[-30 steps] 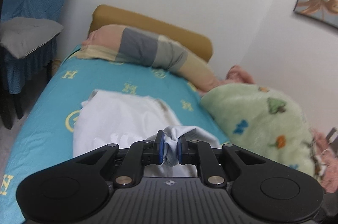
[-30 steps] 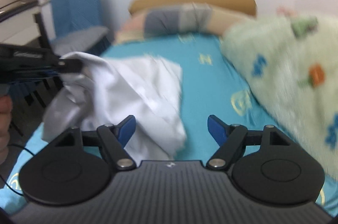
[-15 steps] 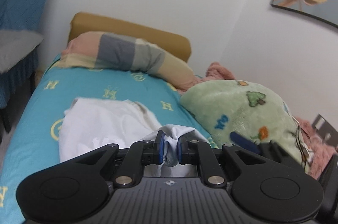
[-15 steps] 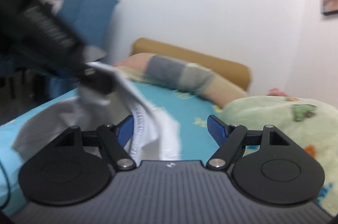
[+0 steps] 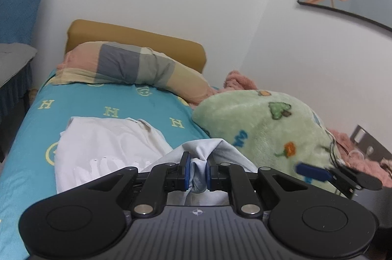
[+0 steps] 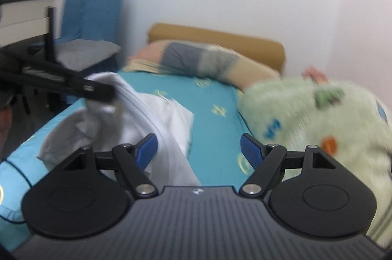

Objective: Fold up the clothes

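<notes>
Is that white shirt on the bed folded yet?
Not yet. The white shirt lies rumpled on the bed, one bunched edge pinched in the left tool.

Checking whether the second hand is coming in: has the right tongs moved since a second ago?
Yes. In the left wrist view the right tongs, absent a second ago, now sits low on the right, in front of the green blanket.

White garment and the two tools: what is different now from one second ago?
The right tool swung up and toward the left tool, so it now shows at the right edge of the left wrist view. The left tool lifted the white garment slightly. Unchanged: left tool clamped on the cloth, right tool open and empty.
</notes>
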`<state>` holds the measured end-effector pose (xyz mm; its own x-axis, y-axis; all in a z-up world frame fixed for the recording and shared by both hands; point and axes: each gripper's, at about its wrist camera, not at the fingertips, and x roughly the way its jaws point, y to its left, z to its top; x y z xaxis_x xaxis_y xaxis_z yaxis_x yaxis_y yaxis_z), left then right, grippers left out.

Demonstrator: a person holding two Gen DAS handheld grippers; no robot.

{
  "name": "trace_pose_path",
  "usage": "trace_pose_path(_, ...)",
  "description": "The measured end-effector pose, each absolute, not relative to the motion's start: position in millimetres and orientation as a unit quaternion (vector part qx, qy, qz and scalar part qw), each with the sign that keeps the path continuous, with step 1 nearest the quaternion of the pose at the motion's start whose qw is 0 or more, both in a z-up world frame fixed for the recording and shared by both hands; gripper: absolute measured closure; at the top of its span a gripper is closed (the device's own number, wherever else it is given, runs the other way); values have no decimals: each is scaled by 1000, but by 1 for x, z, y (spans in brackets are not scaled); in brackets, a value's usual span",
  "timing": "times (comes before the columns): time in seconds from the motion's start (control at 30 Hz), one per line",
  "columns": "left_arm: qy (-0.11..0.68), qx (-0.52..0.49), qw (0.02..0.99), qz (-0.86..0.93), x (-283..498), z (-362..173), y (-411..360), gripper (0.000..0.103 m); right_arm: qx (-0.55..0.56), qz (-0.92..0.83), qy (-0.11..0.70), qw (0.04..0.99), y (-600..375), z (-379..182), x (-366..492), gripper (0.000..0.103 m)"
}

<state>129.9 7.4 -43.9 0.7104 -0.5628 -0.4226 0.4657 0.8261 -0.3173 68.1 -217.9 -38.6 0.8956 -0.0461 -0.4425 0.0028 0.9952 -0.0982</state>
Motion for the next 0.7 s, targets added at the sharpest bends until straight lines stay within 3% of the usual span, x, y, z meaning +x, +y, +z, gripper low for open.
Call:
trace_pose_path(0.23, 260, -108, 921, -270, 135, -42, 13, 90, 8, -29, 250, 968, -237, -49, 71, 26)
trace_pose_path(0.53, 257, -117, 922, -265, 127, -44, 5, 90, -144, 2, 200, 969, -143, -71, 87, 27)
trace_pose_path(0.7, 253, -127, 925, -255, 122, -47, -2, 90, -140, -78, 181, 970, -148, -78, 99, 27)
